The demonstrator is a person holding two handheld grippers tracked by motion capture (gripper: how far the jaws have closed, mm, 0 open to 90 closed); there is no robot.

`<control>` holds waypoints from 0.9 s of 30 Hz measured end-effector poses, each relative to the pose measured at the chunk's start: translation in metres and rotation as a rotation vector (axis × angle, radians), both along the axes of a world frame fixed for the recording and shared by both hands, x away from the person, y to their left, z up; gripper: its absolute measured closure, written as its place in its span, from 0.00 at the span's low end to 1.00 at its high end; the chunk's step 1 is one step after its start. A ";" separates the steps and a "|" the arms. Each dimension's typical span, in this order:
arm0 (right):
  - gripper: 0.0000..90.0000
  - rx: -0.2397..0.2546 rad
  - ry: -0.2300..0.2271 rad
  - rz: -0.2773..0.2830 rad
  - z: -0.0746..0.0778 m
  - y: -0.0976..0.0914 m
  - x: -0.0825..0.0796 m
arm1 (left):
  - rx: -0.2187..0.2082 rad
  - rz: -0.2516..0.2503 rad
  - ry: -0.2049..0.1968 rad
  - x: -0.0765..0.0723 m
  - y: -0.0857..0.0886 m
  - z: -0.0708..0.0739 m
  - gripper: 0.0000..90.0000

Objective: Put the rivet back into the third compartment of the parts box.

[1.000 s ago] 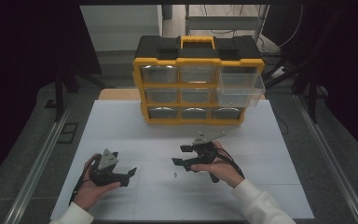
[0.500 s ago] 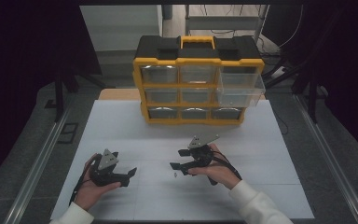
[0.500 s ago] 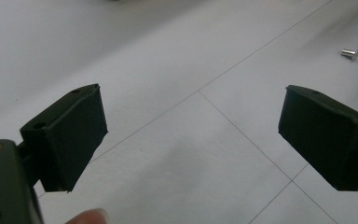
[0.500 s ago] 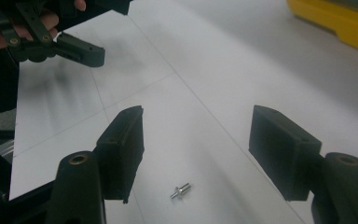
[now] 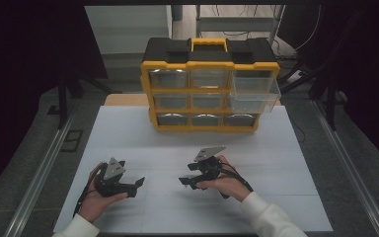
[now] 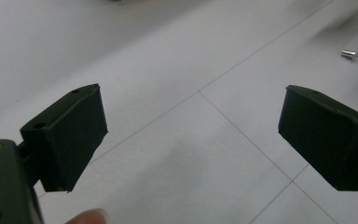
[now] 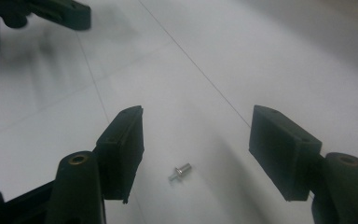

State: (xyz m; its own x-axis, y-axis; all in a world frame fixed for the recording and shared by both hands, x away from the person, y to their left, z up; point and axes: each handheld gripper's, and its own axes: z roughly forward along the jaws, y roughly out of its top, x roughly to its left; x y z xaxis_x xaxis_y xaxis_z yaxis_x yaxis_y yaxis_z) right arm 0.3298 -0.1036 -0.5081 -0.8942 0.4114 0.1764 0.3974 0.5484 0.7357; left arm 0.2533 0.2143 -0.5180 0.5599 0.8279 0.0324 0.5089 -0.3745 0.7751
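Note:
A small silver screw (image 7: 179, 172) lies on the white table, low between the jaws of my right gripper (image 7: 198, 126), which is open around it without touching it. In the high view the right gripper (image 5: 185, 174) points left, held low over the table's front middle. My left gripper (image 5: 137, 186) rests at the front left and points right toward it. The left gripper (image 6: 193, 116) is open with nothing between its jaws. From the left gripper view the screw (image 6: 353, 54) lies farther off at the upper right.
A yellow and black drawer organizer (image 5: 209, 86) stands at the back of the white table (image 5: 276, 148). Its clear upper right drawer (image 5: 254, 91) is pulled out. The left gripper's jaw (image 7: 51, 11) shows at the top left of the right gripper view.
My right gripper has shifted a little left and nearer to the person, down toward the table. The left gripper has stayed put.

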 end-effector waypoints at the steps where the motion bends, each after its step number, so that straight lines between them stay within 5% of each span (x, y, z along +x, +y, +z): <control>1: 0.39 -0.009 -0.004 0.003 -0.002 0.000 0.001 | 0.000 0.000 0.000 0.000 0.000 0.000 0.09; 21: 0.42 -0.130 -0.025 0.044 -0.019 0.009 -0.007 | -0.001 0.000 -0.002 0.000 0.001 0.000 0.09; 27: 0.47 -0.164 -0.061 0.060 -0.021 0.011 -0.009 | 0.002 -0.001 -0.002 0.000 0.001 0.000 0.09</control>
State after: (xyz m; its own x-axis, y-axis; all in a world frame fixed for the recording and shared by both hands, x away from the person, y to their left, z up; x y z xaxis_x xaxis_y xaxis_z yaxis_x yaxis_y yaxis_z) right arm 0.3204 -0.0922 -0.5291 -0.9252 0.3754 0.0560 0.3174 0.6844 0.6564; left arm 0.2532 0.2150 -0.5177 0.5607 0.8273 0.0350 0.5072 -0.3765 0.7753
